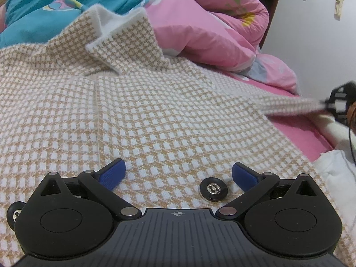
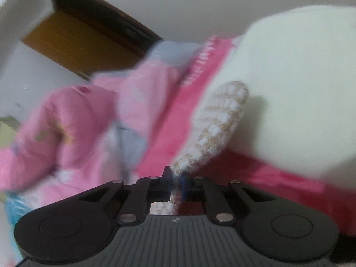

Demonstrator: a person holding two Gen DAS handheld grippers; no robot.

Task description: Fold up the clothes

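Note:
A tan-and-white checked knit jacket (image 1: pixel 155 102) lies spread on the bed, its collar (image 1: pixel 124 42) folded at the top and a dark button (image 1: pixel 213 188) near me. My left gripper (image 1: pixel 179 172) hovers just over the fabric with its blue pads wide apart and nothing between them. Off to the right, the jacket's sleeve (image 1: pixel 289 105) is stretched out toward my right gripper (image 1: pixel 331 105). In the right wrist view, my right gripper (image 2: pixel 176 179) is shut on the checked sleeve end (image 2: pixel 218 122), which sticks out past the fingers.
A pink quilt (image 1: pixel 211 26) and a teal patterned cover (image 1: pixel 44 6) are piled behind the jacket. The pink sheet (image 1: pixel 304 131) shows at the right, with white cloth (image 1: pixel 338 169) near the bed edge. A white pillow-like mass (image 2: pixel 300 77) fills the right wrist view.

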